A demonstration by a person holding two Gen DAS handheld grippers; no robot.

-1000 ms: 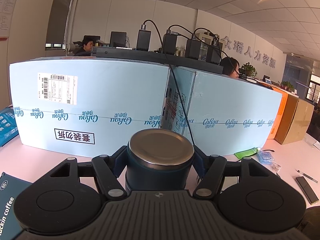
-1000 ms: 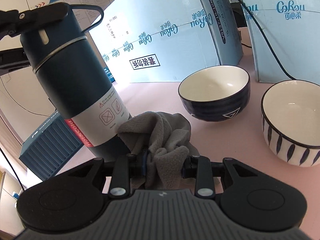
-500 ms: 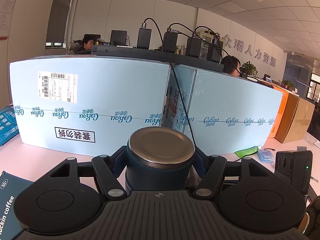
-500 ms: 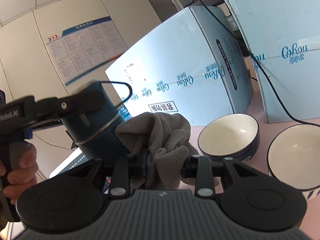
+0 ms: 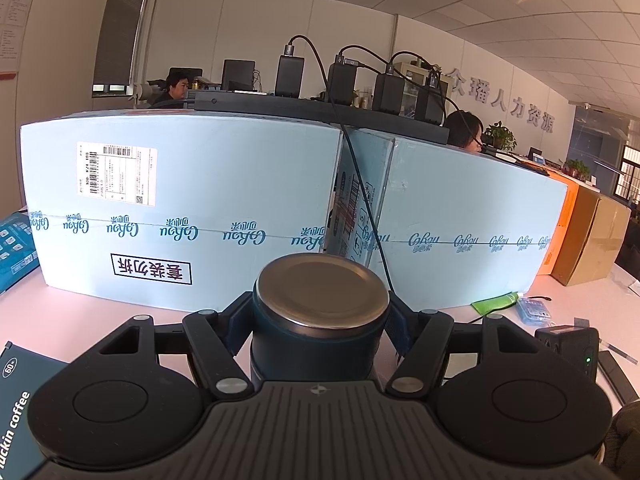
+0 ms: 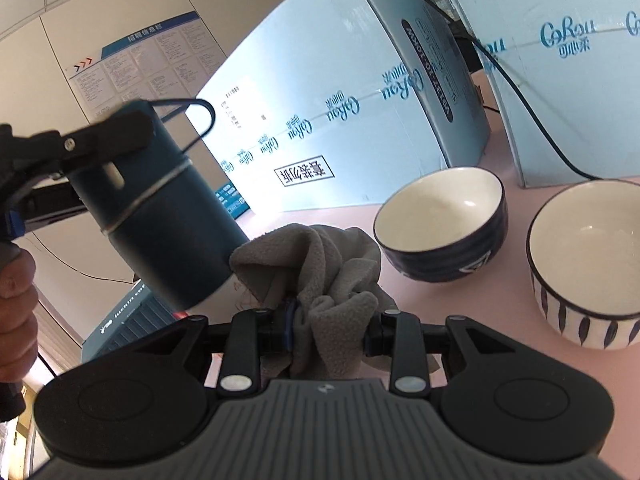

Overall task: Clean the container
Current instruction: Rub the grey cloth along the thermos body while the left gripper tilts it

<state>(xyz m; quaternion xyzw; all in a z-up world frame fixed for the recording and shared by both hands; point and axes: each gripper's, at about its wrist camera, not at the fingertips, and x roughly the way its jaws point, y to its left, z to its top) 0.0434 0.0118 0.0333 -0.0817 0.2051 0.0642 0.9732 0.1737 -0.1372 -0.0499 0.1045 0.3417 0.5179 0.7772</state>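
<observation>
A dark blue flask (image 5: 316,332) with a steel-topped lid stands between the fingers of my left gripper (image 5: 320,316), which is shut on its upper body. In the right wrist view the same flask (image 6: 160,208) leans at the left, one finger (image 6: 100,140) of the left gripper across its lid and a hand at the frame's left edge. My right gripper (image 6: 330,330) is shut on a bunched grey cloth (image 6: 320,276). The cloth's left fold lies against the flask's lower side, over its white label.
Two bowls sit on the pink table at the right: a dark blue one (image 6: 444,224) and a white striped one (image 6: 592,264). Large light blue boxes (image 5: 180,204) stand behind, with a black cable between them. A blue coffee box (image 5: 16,392) lies at the left.
The right gripper with the cloth rose along the flask, then came back down a little; the cloth now rests on the flask's lower side. The left gripper and flask stayed put.
</observation>
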